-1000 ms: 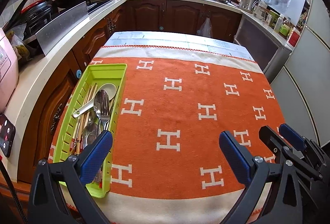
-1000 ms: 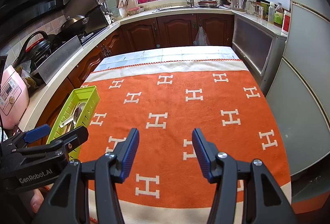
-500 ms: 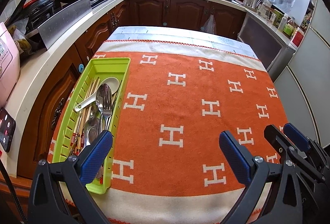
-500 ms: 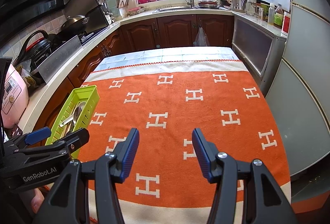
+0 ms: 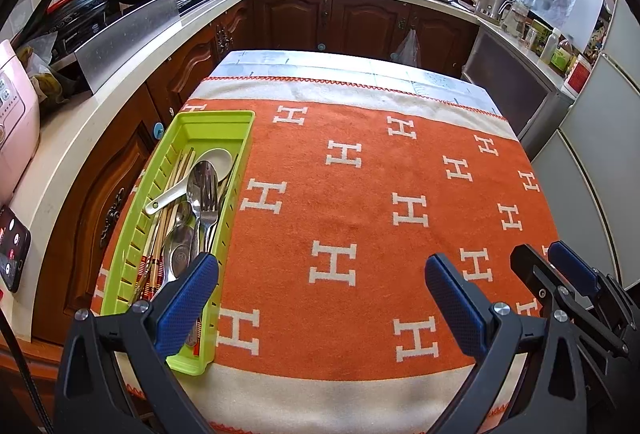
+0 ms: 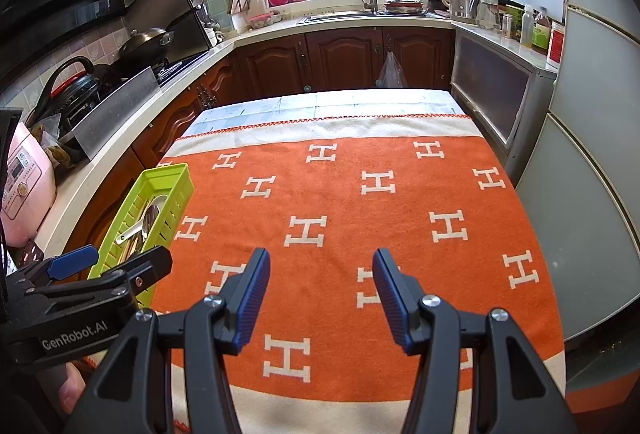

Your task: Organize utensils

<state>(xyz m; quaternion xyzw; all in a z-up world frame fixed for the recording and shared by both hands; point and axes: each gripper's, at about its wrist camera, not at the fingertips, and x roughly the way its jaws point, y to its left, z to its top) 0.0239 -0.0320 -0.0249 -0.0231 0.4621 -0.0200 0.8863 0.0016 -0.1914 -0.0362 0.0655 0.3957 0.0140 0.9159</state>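
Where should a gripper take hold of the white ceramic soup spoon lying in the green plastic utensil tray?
Probably the handle of the white ceramic soup spoon, coming from above. Its slim handle slants toward the outer wall of the green plastic utensil tray and lies across the wooden chopsticks, so it seems raised and narrow enough. The bowl is wide and partly under the large metal spoon.
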